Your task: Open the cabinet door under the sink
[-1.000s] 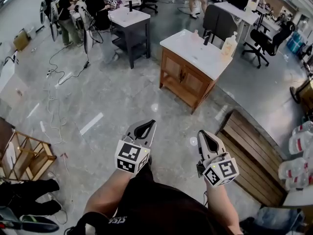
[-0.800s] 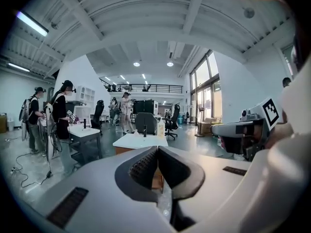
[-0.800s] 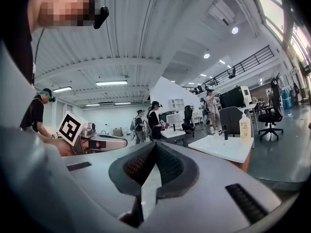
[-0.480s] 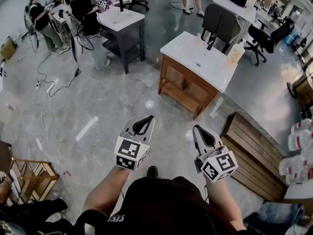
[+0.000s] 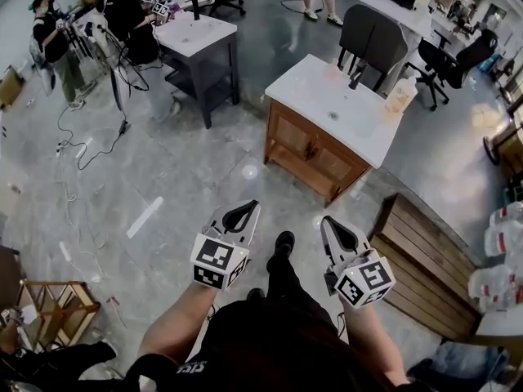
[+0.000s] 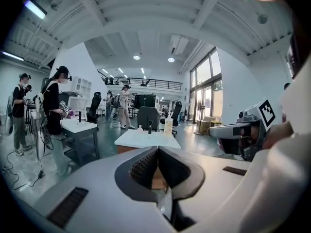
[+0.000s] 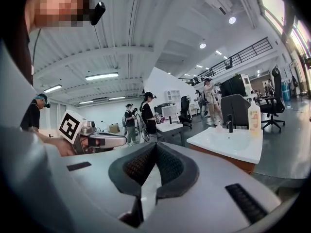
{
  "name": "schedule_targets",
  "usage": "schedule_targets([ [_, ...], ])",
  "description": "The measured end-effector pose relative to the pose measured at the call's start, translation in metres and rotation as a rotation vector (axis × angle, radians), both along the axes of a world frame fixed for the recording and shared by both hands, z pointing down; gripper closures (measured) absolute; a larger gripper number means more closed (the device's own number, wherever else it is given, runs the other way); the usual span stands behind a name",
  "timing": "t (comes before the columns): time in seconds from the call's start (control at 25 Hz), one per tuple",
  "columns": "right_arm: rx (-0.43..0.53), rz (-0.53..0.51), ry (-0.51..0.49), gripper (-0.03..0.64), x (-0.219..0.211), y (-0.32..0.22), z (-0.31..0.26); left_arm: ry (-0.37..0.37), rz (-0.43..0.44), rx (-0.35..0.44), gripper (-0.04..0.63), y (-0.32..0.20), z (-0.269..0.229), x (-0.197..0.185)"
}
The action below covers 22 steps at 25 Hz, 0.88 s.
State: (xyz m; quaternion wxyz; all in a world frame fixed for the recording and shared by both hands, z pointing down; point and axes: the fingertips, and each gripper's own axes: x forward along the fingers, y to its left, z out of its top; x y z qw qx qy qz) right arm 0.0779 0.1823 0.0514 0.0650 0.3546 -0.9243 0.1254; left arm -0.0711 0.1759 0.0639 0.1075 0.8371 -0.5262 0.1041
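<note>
- Brown wooden cabinet doors under white rectangular sink top: closed, facing the grippers; cabinet's long axis runs upper left to lower right.
- Left gripper, right gripper: clenched, empty, well apart from doors.

**Cabinet**: warm orange-brown wood, under a plain white worktop. **Floor**: glossy grey, faintly mottled. **Left tongs** and **right tongs**: pale grey shells with black ribbed pads (each marker cube carries black-and-white squares). **Bottle**: pale, with an orange label. **Second stand**: dark grey, white top. **Slatted pallet**: brown.
</note>
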Motion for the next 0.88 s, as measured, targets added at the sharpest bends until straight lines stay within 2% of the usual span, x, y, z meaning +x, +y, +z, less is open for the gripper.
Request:
schedule_targets([
  [0.36,0.021,0.048,-0.048,0.604,0.015,-0.137,0.014,-0.019,0.034,-0.029,0.577,-0.134,0.02,0.024],
  [0.64,-0.028,0.074,-0.06,0.604,0.03,-0.252,0.028,-0.023,0.052,-0.074,0.577,-0.244,0.023,0.041],
  [0.88,-0.039,0.059,-0.037,0.604,0.014,-0.31,0.029,0.029,0.072,-0.077,0.577,-0.308,0.017,0.046],
])
